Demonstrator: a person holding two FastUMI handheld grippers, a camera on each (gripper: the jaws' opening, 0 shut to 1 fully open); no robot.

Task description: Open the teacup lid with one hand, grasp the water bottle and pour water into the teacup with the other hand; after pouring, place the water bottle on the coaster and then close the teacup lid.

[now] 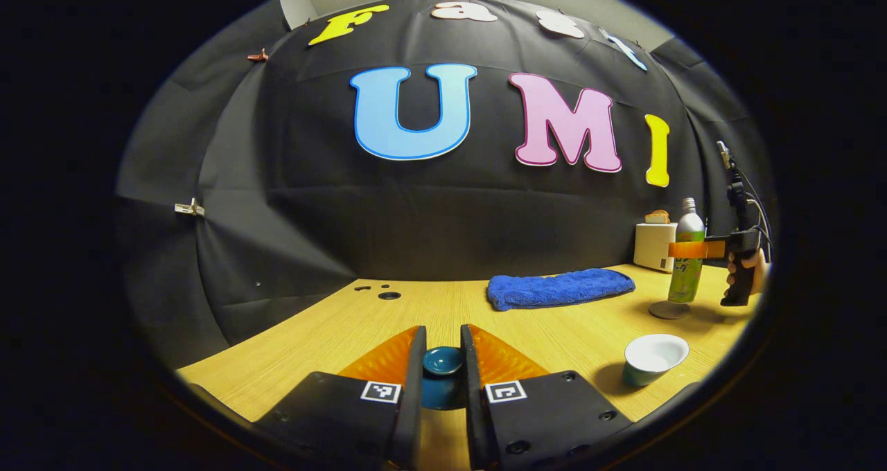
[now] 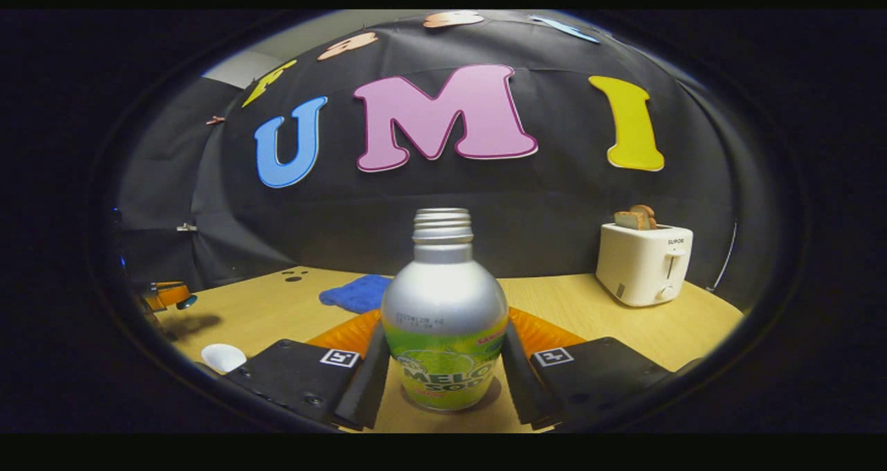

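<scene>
Two claws, right claw (image 2: pixel 443 381) clamping water bottle (image 2: pixel 443 318), "MELO" legible

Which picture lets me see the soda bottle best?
The right gripper view: the bottle stands big and close between that gripper's fingers, open neck clear. In the left gripper view the bottle is small and far off, on the coaster.

Dim booth light fell from above; the worktop (image 1: pixel 554 332) glowed warmly, soft shadows pooled under objects, and fisheye distortion bent the edges.
</scene>
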